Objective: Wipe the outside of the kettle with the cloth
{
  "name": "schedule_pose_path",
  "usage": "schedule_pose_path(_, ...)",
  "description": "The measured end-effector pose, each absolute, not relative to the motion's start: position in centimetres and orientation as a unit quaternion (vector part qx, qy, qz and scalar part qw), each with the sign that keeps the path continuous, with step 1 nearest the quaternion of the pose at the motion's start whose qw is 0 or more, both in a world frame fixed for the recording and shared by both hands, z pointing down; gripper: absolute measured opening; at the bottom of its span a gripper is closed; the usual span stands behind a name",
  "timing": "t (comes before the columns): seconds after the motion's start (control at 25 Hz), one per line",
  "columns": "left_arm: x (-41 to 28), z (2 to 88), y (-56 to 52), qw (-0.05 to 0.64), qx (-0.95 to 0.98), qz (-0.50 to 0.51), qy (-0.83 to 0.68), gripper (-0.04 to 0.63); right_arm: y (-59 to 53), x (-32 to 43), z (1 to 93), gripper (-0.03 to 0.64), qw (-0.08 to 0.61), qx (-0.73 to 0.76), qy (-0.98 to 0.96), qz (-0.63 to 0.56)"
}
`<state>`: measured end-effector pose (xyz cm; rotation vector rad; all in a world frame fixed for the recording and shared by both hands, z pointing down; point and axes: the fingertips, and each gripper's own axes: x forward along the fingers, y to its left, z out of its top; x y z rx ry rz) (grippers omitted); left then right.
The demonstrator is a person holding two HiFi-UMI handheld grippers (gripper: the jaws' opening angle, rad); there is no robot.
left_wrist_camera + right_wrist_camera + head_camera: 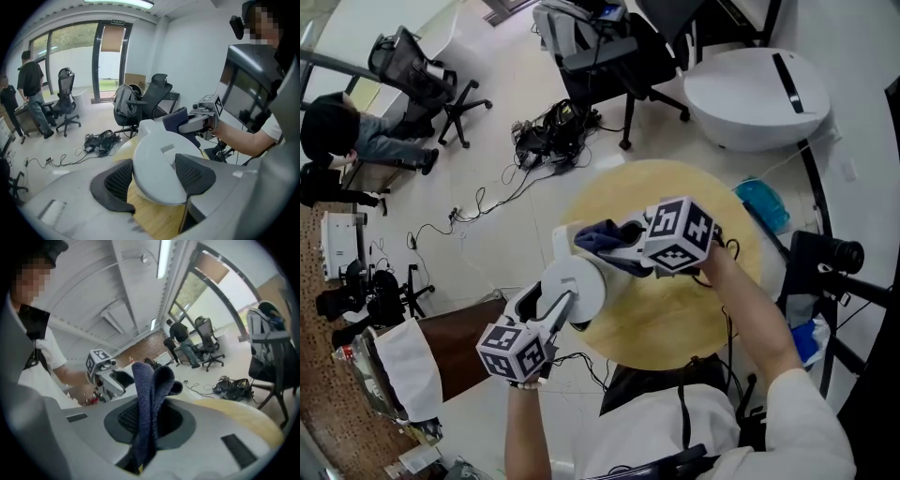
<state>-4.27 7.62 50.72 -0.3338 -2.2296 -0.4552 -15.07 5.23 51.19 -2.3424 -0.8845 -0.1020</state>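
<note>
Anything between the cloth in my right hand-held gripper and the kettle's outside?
Nothing visible. The dark blue cloth, pinched in the right hand-held gripper, sits right beside the white round kettle's far side. The left hand-held gripper straddles the lid on the near side.

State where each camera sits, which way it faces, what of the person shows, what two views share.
Head view: on the head, steeply down at the round wooden table; both forearms, left gripper, right gripper.
Left gripper view: on the left gripper, along its jaws flanking the white kettle; right forearm shows.
Right gripper view: on the right gripper, along its jaws, shut on the dark blue cloth; left hand shows.
Each gripper view shows the other gripper.
</note>
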Motion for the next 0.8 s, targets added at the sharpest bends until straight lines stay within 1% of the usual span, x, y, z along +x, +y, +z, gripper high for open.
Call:
schedule_pose_path(0.16,-4.3,50.7,7.5,0.410,-0.135,-0.181,-0.884,0.291,4.8,-13.6,52.7,0.063,0.238,-0.913,-0.273,-0.186)
schedule_pose_path(0.32,-4.4,50.8,7.4,0.412,-0.132,-0.180,-0.883,0.291,4.6,-13.0,54.2,0.063,0.192,-0.912,-0.250,-0.264)
schedule_pose_path(0.48,-4.3,50.6,7.5,0.411,-0.133,-0.180,-0.884,0.291,4.7,-12.7,57.8,0.064,0.163,-0.897,-0.227,-0.343)
schedule_pose_path(0.56,-4.2,50.6,7.5,0.410,-0.134,-0.181,-0.884,0.291,4.7,-12.7,60.5,0.064,0.170,-0.886,-0.218,-0.371)
schedule_pose_path(0.6,-4.2,50.6,7.5,0.409,-0.134,-0.181,-0.884,0.292,4.7,-12.8,61.9,0.064,0.186,-0.880,-0.216,-0.380)
schedule_pose_path(0.8,-4.2,50.6,7.7,0.409,-0.135,-0.181,-0.884,0.291,5.3,-13.4,67.9,0.064,0.293,-0.849,-0.213,-0.384)
